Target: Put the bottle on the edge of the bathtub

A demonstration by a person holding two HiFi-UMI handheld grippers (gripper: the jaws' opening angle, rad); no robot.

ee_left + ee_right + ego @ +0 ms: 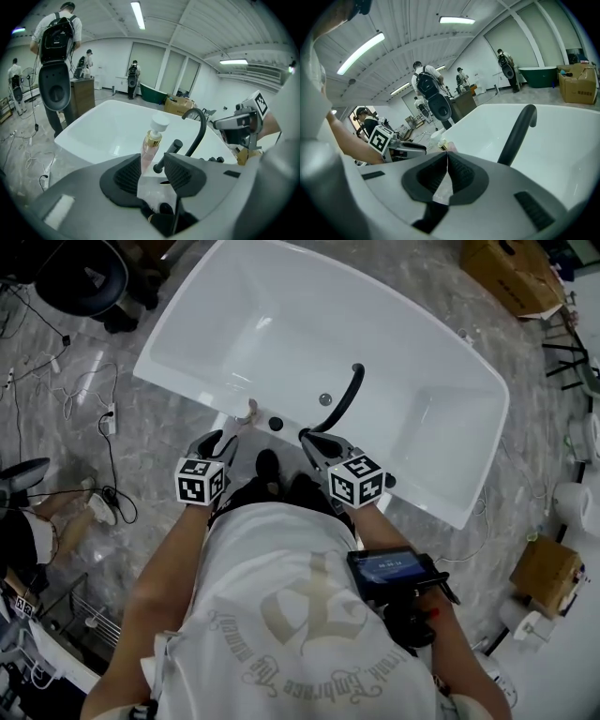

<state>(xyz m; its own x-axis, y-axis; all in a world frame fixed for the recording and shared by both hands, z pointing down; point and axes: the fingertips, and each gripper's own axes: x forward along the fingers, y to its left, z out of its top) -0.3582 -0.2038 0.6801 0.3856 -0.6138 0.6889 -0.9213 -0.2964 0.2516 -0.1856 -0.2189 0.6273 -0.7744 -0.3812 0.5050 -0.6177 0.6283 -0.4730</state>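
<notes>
While the pink pump bottle [151, 143] stood upright on the near rim of the bathtub [178, 388], just ahead of the left gripper [152, 163], that gripper's jaws were spread, clear of it. Open room lay beyond the rim, and the black faucet [342, 399] rose to the right. The jaws hid the bottle's base. The right gripper [446, 157], angled downward alongside, was pressed together, empty.

Bathtub rim [180, 390], bottle [151, 143] standing on it

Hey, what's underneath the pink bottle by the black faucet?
The bottle stands on the white rim of the bathtub, beside the faucet. In the left gripper view, the left gripper covers the bottle's base, so the contact itself can't be seen there.
</notes>
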